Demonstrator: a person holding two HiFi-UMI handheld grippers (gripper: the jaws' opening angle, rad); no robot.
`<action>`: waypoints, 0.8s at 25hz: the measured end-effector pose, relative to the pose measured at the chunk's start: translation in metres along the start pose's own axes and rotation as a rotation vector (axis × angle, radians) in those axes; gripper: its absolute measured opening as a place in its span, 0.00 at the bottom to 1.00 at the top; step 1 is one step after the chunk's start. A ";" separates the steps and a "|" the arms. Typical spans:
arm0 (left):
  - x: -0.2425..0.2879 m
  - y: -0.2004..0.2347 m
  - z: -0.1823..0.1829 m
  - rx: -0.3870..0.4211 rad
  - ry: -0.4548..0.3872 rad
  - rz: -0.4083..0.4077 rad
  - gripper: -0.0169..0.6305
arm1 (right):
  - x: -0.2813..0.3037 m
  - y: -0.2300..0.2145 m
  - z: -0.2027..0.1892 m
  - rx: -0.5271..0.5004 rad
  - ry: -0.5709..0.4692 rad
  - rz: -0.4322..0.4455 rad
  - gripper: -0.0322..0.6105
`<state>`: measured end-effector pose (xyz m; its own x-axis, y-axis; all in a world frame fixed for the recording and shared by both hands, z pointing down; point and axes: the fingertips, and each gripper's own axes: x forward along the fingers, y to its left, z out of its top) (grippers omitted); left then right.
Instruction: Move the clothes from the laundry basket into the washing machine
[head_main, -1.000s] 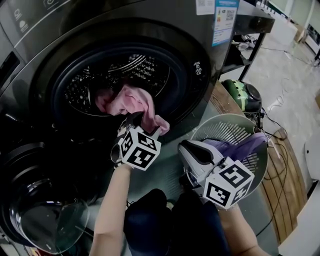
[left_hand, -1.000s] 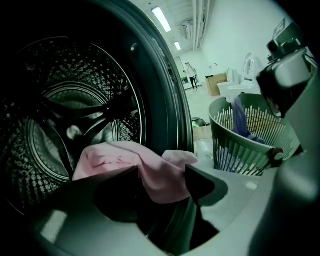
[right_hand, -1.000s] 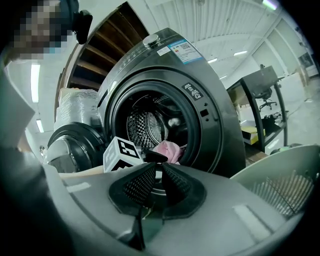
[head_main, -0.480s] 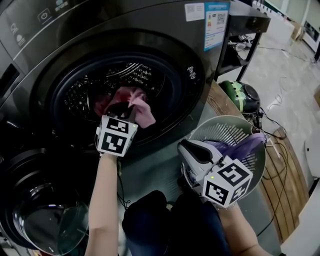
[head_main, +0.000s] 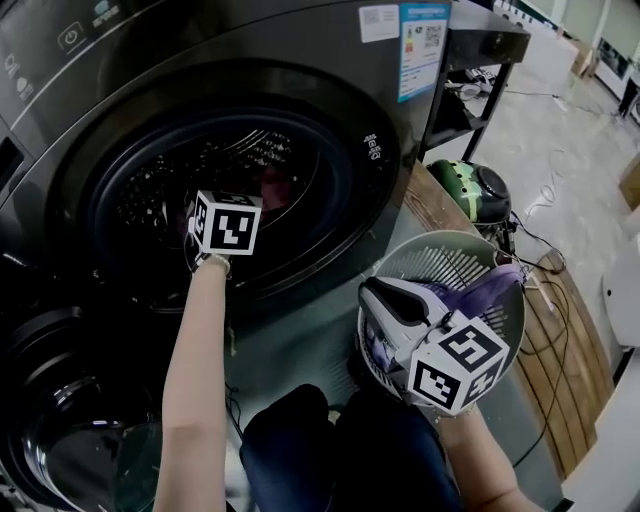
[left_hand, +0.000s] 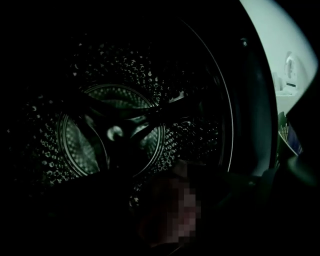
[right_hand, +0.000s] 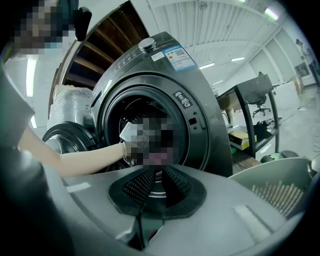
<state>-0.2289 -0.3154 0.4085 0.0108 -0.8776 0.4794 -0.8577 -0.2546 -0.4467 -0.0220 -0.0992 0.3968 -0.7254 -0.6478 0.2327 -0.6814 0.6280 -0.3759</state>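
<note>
My left gripper (head_main: 250, 197) reaches into the mouth of the dark washing machine (head_main: 385, 150); its marker cube (head_main: 226, 222) hides the jaws. The pink cloth (head_main: 275, 186) hangs at its tip inside the drum, held off the drum floor. In the left gripper view the cloth (left_hand: 170, 210) is a dim mass before the perforated drum (left_hand: 115, 135). My right gripper (head_main: 372, 292) hovers over the round laundry basket (head_main: 450, 240) beside a purple garment (head_main: 490, 285). Its pads (right_hand: 145, 182) are shut with nothing seen between them.
The washer's round glass door (head_main: 60, 440) stands open at the lower left. A green domed object (head_main: 465, 185) and a black metal shelf (head_main: 490, 60) stand right of the machine. Cables (head_main: 560, 265) trail over the wooden board (head_main: 565, 340). The person's knees (head_main: 330, 450) are below.
The left gripper has moved up and left from the door's lower rim into the drum, carrying the pink cloth in with it. The right gripper and the basket have stayed put.
</note>
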 end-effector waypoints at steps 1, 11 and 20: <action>0.000 -0.004 -0.001 -0.003 -0.001 -0.006 0.54 | -0.002 -0.002 0.001 -0.005 -0.001 -0.005 0.12; -0.090 -0.074 0.055 -0.180 -0.369 -0.207 0.48 | -0.027 -0.064 -0.003 -0.190 0.138 -0.109 0.22; -0.169 -0.187 0.076 -0.163 -0.469 -0.509 0.36 | -0.050 -0.124 -0.085 -0.361 0.597 -0.036 0.41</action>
<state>-0.0313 -0.1497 0.3538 0.6191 -0.7576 0.2068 -0.7530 -0.6474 -0.1176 0.0908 -0.1078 0.5081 -0.5609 -0.3884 0.7312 -0.6206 0.7818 -0.0608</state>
